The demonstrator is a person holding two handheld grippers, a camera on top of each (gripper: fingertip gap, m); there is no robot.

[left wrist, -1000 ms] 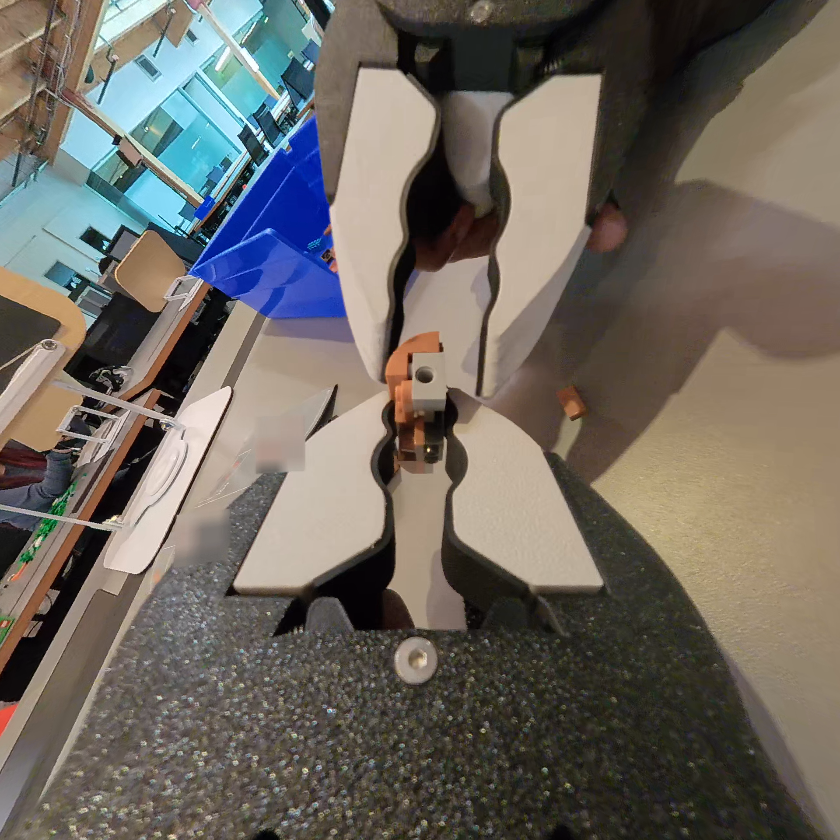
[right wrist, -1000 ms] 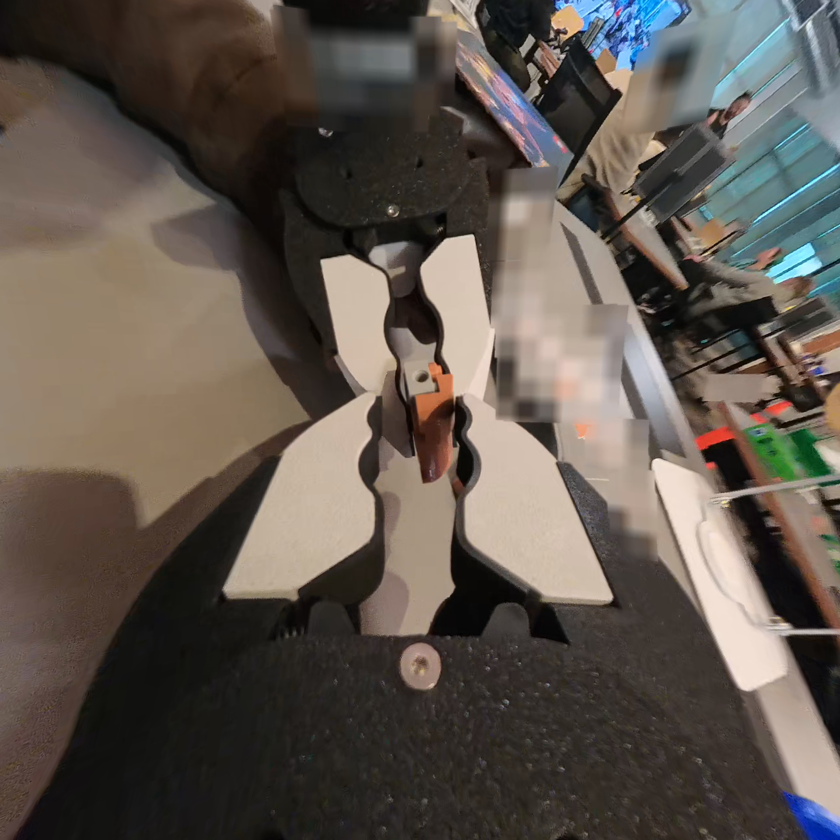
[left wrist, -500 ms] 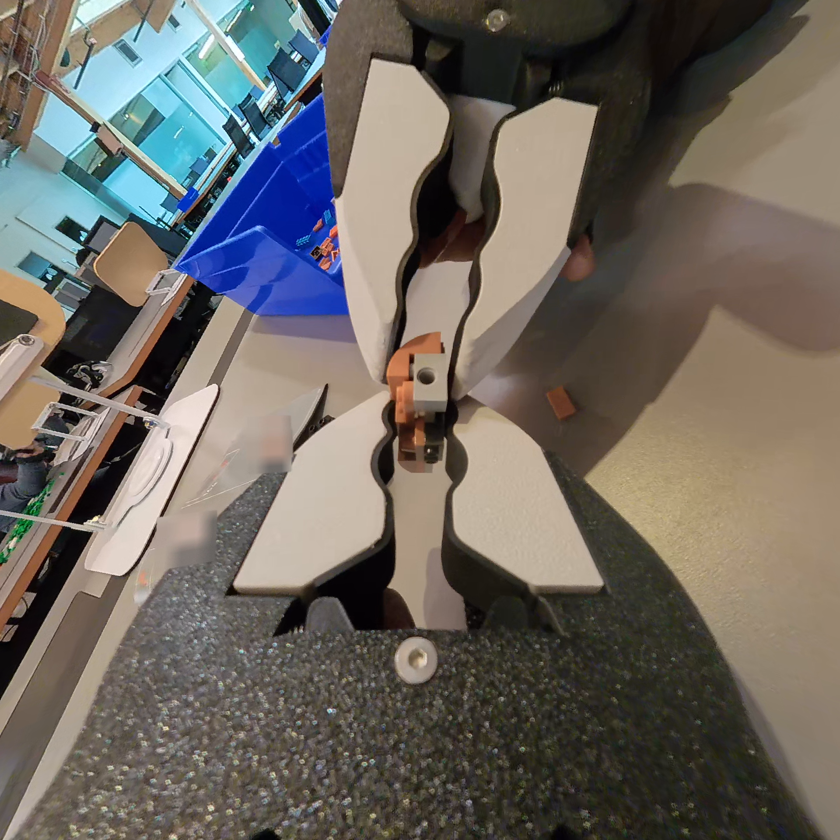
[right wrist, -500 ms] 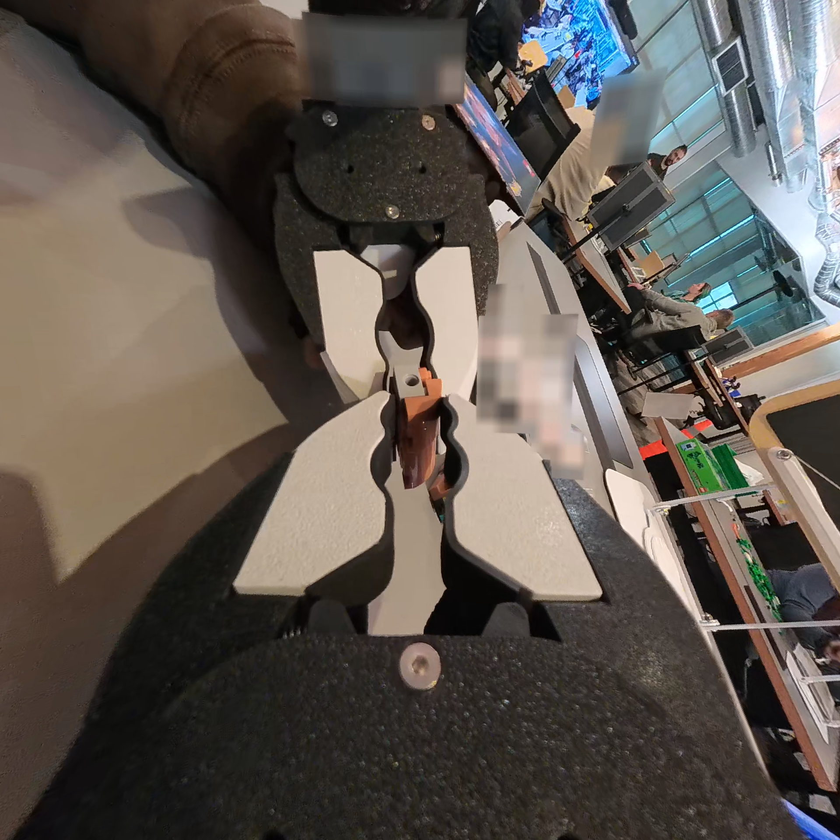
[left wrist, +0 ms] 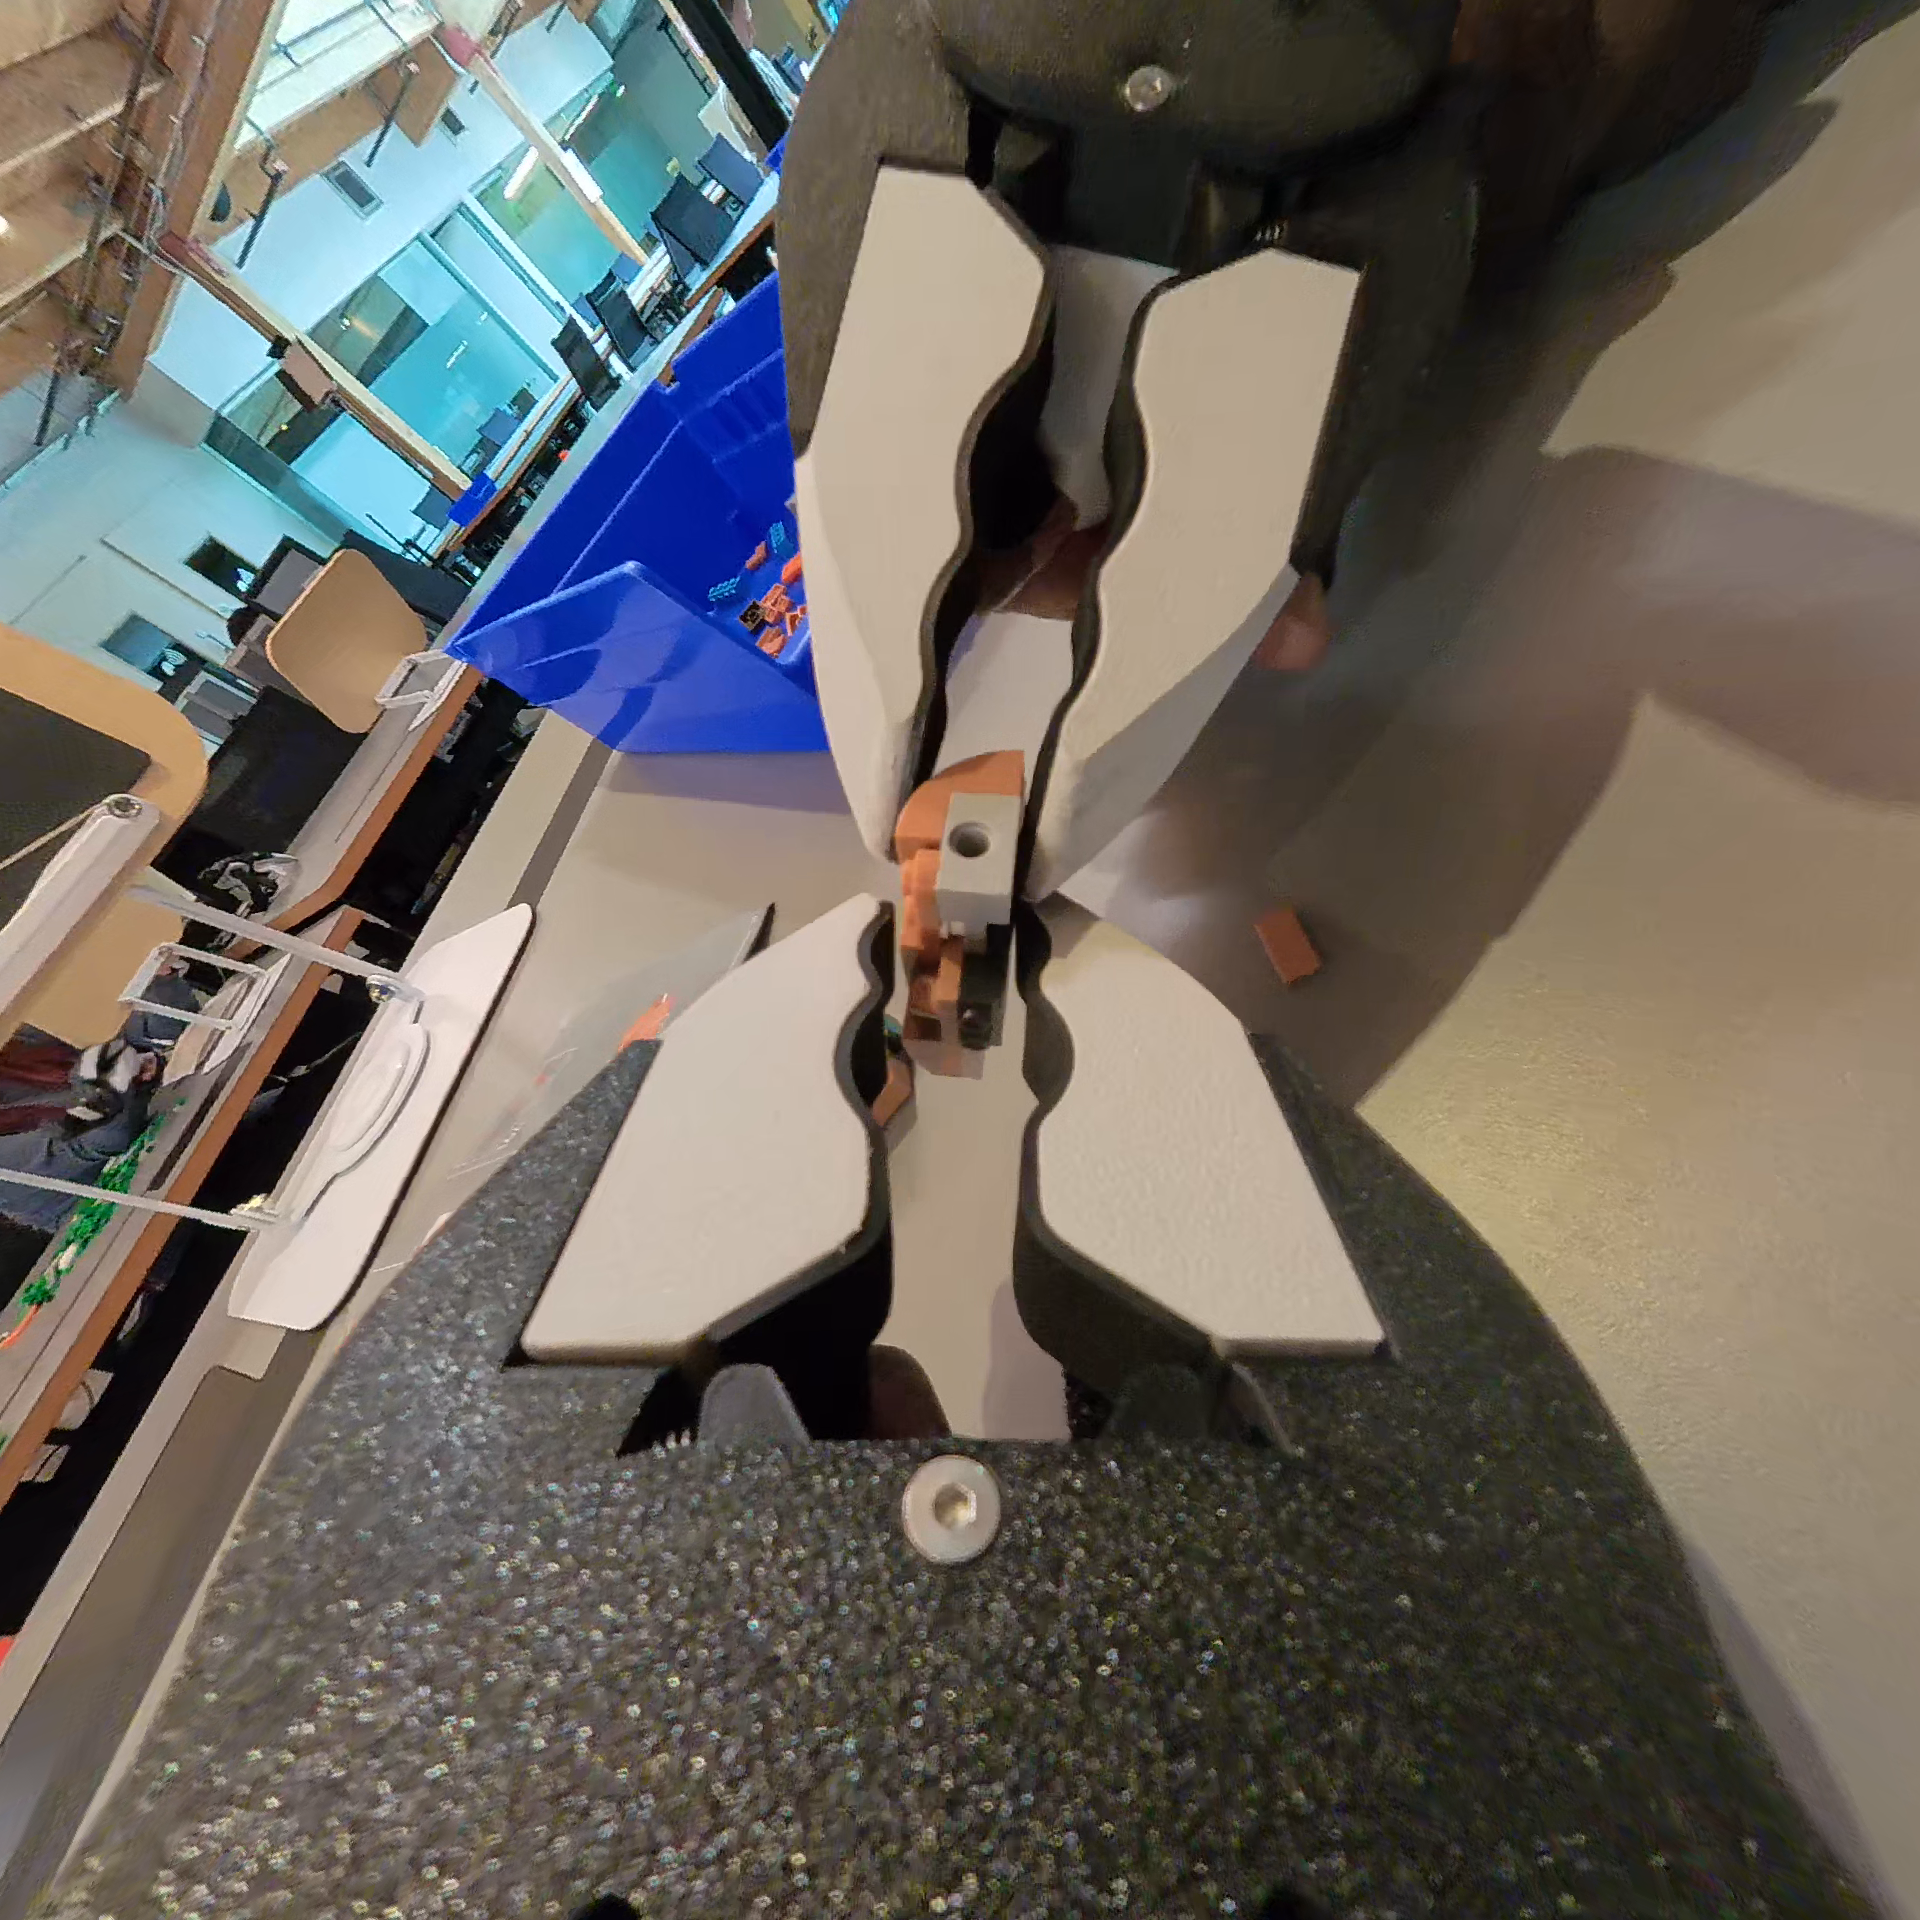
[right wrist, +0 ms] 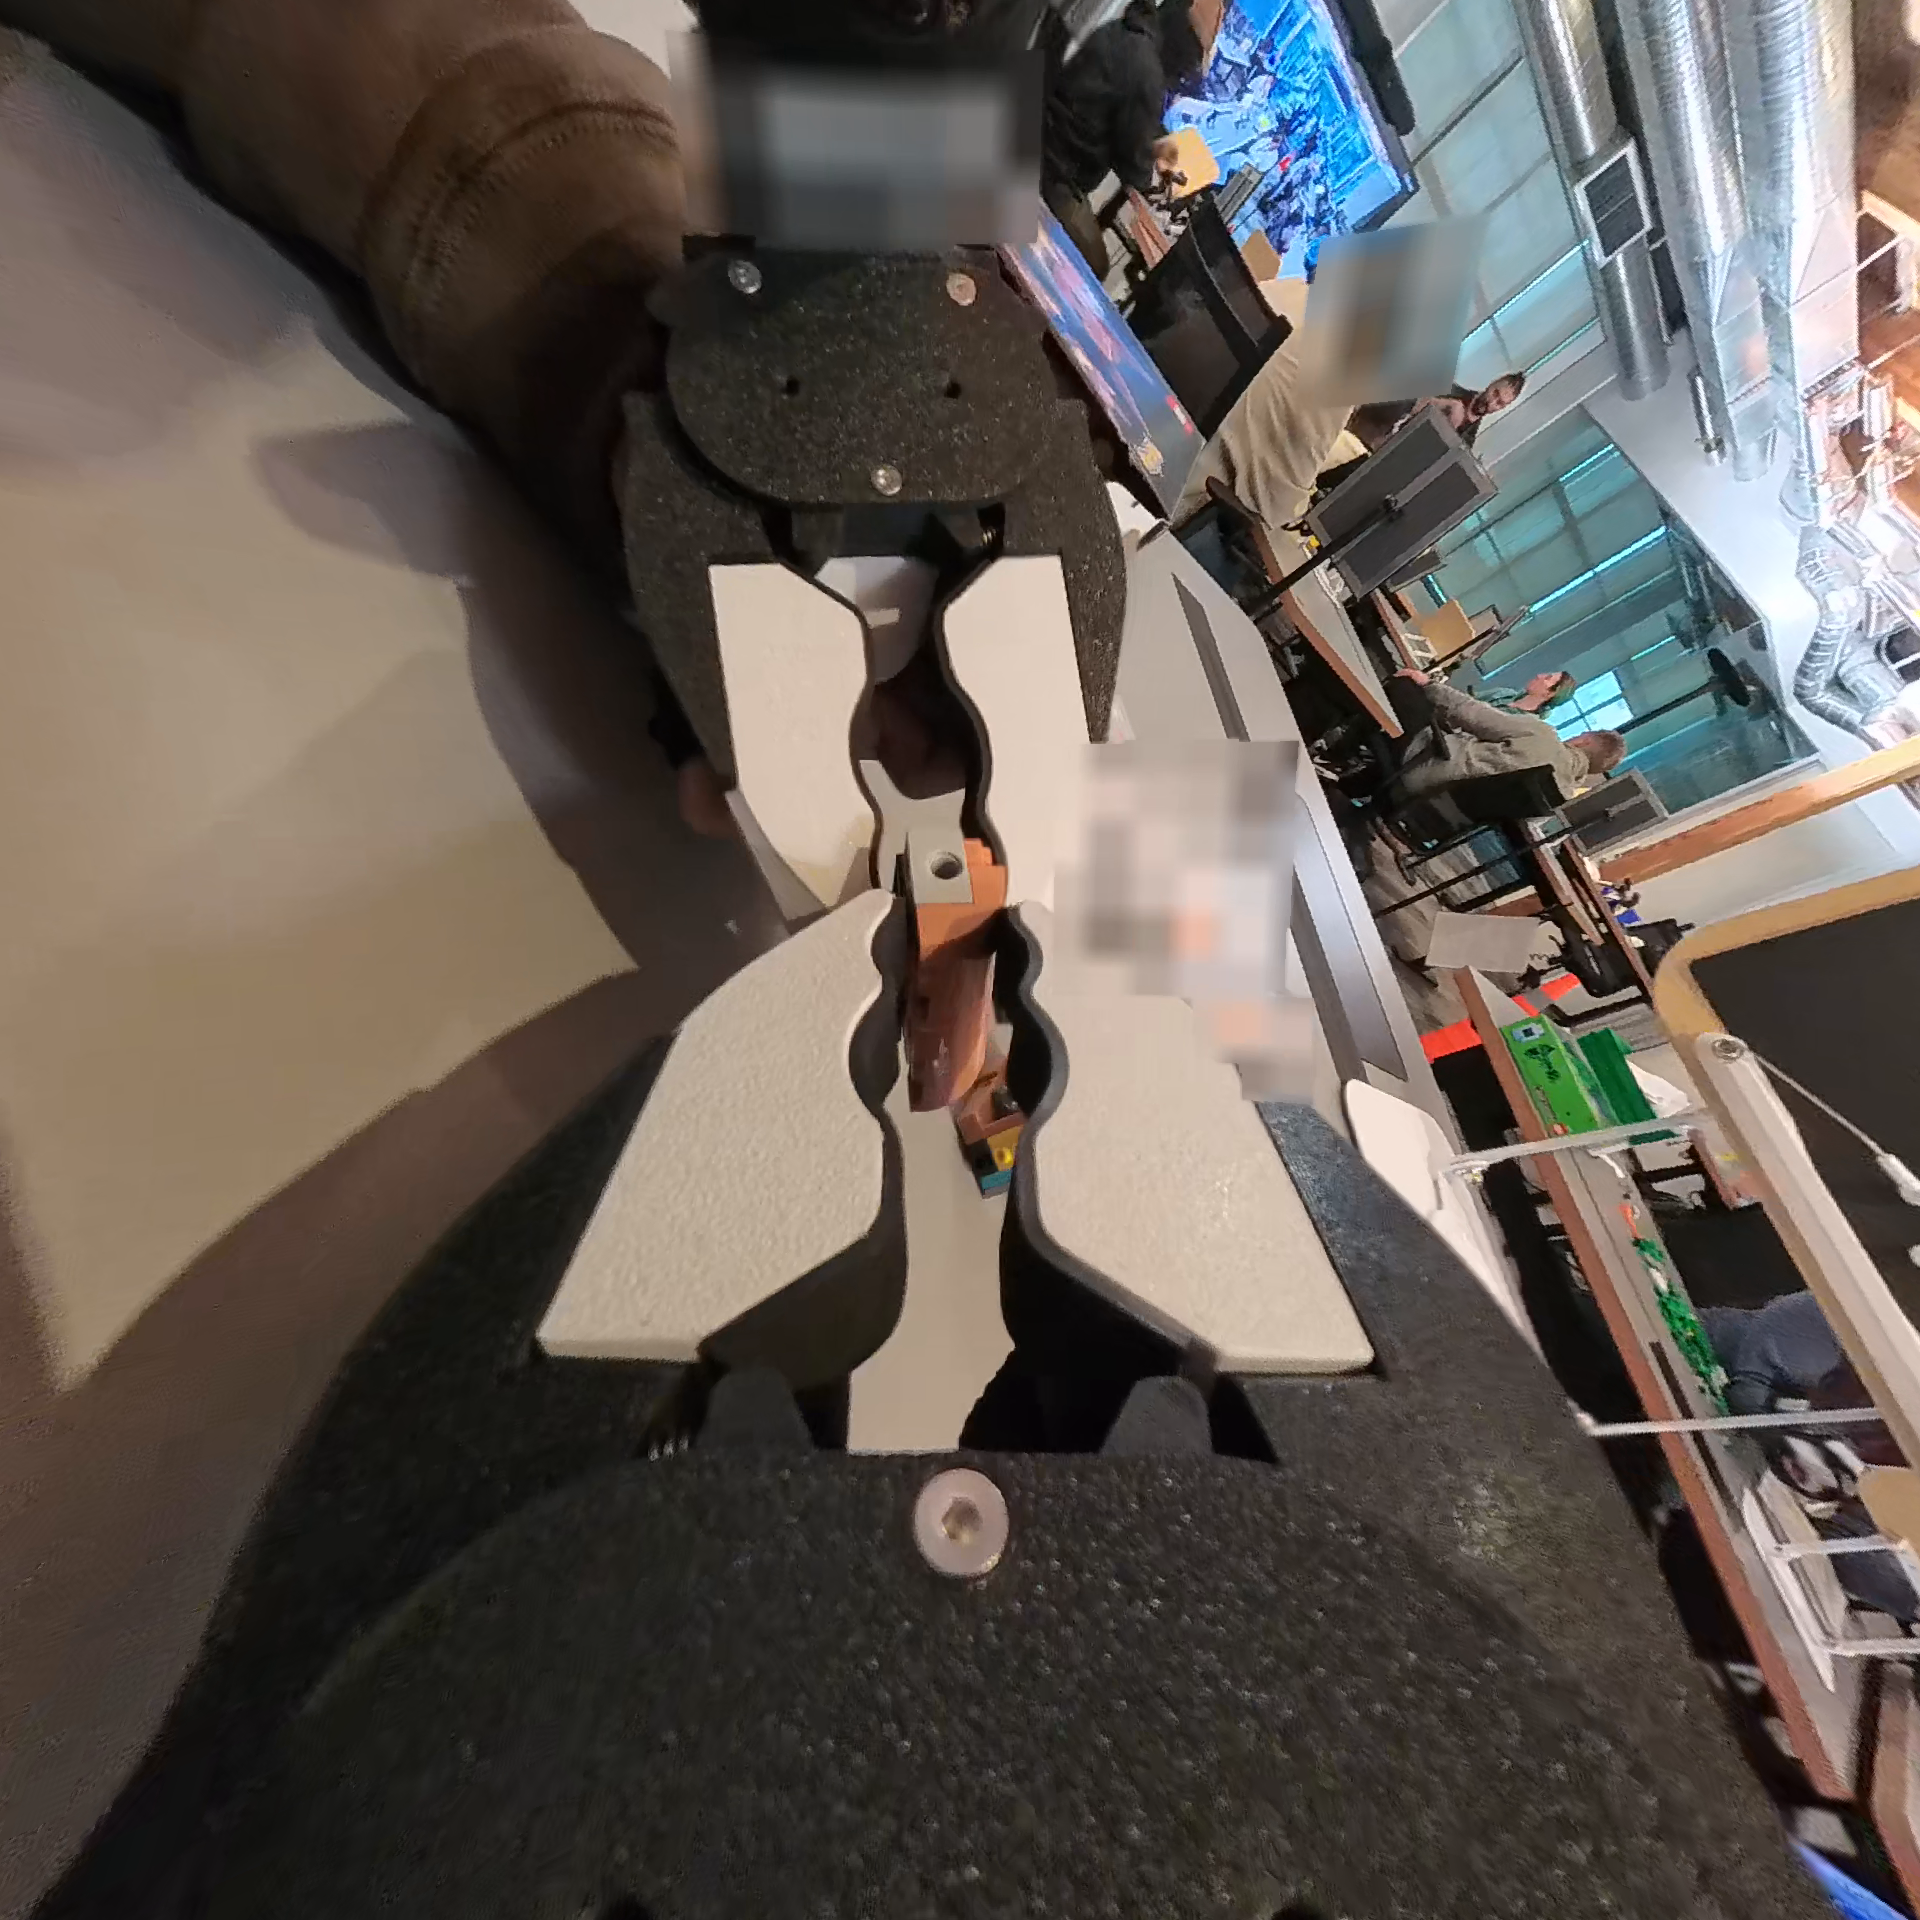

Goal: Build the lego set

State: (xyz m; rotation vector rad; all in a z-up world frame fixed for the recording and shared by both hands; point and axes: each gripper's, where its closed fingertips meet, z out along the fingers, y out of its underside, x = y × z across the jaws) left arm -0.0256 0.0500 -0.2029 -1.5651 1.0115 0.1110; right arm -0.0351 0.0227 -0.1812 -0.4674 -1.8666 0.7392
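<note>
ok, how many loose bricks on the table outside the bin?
1: a brown brick on the table, right of the left gripper. An orange speck on its left is unclear; more may be hidden.

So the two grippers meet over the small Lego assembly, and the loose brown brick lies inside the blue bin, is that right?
Not quite: the loose brown brick lies on the bare table, outside the blue bin, as the left wrist view shows. Both grippers do meet over the small Lego assembly.
</note>
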